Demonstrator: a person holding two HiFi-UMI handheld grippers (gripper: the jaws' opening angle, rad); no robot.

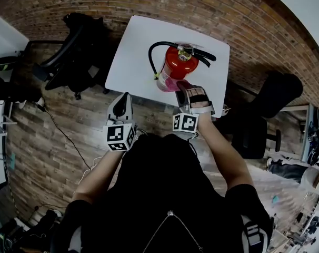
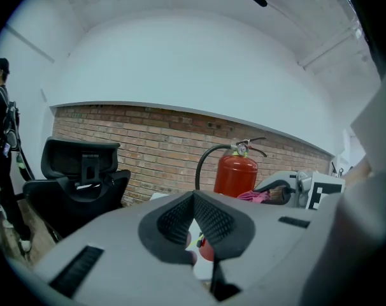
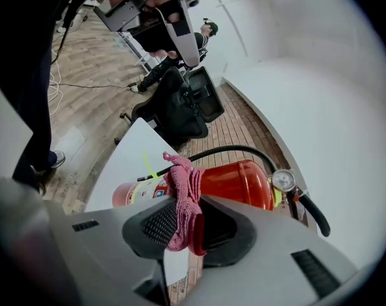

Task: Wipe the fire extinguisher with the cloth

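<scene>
Fire extinguisher (image 1: 176,65): red cylinder with black hose, lever and top gauge, upright on the white tabletop (image 1: 130,62).
Cloth (image 3: 182,193): pink, bunched, against the cylinder's near side.
Right gripper (image 3: 183,227): pinching the cloth, just beside the extinguisher.
Left gripper (image 2: 194,220): jaws pressed together on nothing, apart from the extinguisher.

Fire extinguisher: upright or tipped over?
Upright: the fire extinguisher stands vertical on the white table, valve and handle on top.
</scene>
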